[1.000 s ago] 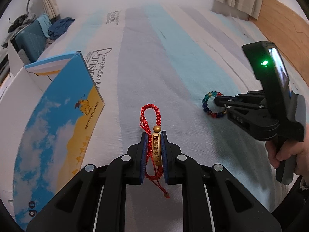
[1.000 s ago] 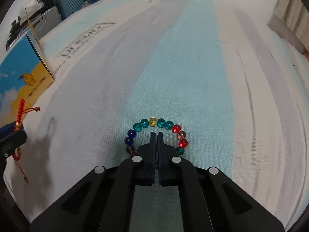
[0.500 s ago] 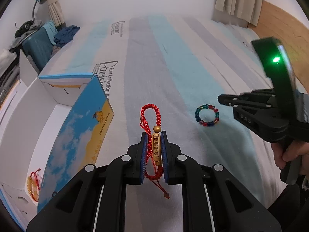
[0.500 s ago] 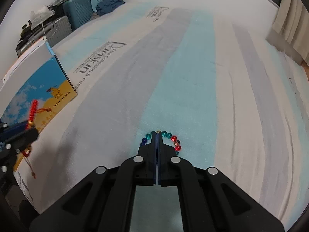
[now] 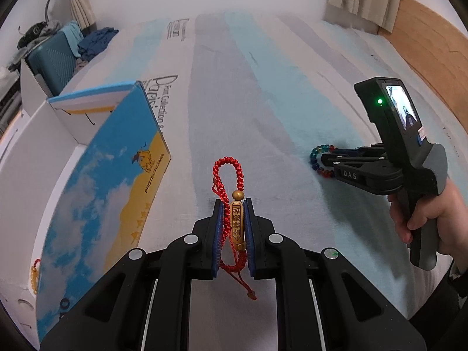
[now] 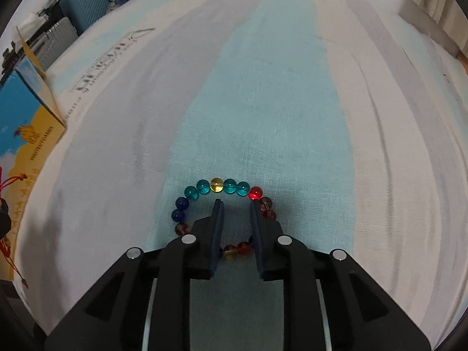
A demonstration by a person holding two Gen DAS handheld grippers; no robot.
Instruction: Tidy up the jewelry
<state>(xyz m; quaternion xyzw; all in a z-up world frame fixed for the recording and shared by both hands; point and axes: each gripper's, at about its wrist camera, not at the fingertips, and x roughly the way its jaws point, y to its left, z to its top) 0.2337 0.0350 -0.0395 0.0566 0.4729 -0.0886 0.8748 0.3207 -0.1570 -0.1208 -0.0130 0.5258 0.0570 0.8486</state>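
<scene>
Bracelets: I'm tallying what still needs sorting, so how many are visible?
3. A red cord bracelet is clamped in the left claw; a glass-bead bracelet lies on the bedsheet around the right claw's tips; one sits partly hidden inside the box.

I'm looking steeply down along each gripper, close above the bed (image 5: 263,102); both views are sharing its left-edge box (image 5: 96,181).

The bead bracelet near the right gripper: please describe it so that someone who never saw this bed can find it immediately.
On the striped bedsheet, follow the pale turquoise stripe down to the right gripper, whose jaws have just been opening over it. The bead bracelet lies flat there, a ring of glassy teal, blue, red and yellow beads. The red cord bracelet, by contrast, is braided and held in the left gripper.
</scene>
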